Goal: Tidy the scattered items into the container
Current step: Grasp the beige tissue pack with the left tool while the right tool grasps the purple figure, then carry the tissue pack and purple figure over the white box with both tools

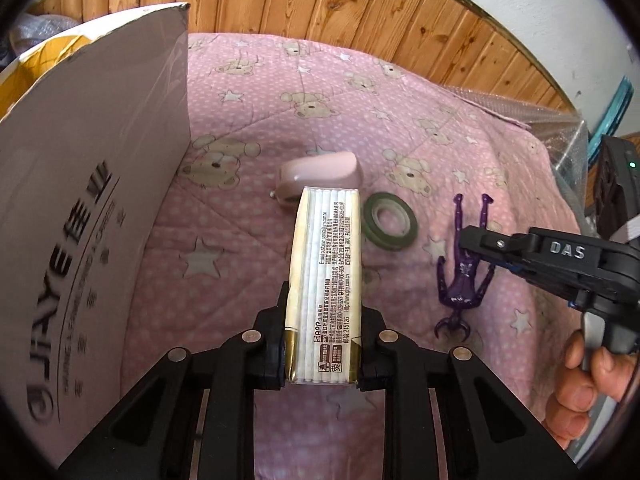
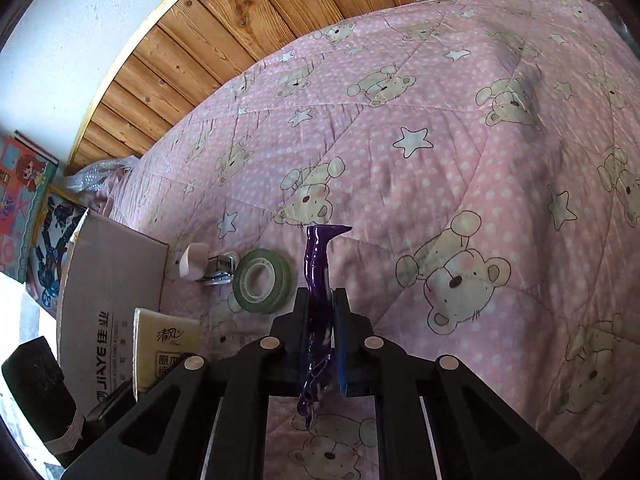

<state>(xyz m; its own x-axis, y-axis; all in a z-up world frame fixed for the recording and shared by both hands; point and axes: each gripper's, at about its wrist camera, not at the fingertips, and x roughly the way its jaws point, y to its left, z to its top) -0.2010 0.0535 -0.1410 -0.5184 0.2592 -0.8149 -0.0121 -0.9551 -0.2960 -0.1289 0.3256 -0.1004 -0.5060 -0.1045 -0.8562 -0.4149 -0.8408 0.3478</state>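
My left gripper [image 1: 323, 344] is shut on a cream tissue pack [image 1: 326, 272], held above the pink quilt beside the cardboard box [image 1: 92, 200]. The pack also shows in the right wrist view [image 2: 168, 344]. My right gripper [image 2: 322, 312] is shut on a purple toy figure [image 2: 318, 276], seen from the left wrist view [image 1: 464, 272] with the right gripper [image 1: 476, 240] over its body. A green tape roll [image 1: 390, 222] and a pink caster-like object [image 1: 316, 174] lie on the quilt beyond the pack. They also show in the right wrist view: tape roll [image 2: 264, 280], pink object [image 2: 194, 266].
The pink bear-print quilt [image 2: 460, 160] covers the bed. Wooden panelling [image 1: 320, 4] runs behind it. Bubble wrap [image 1: 560, 120] lies at the far right edge. Picture boxes [image 2: 24, 200] stand left of the cardboard box.
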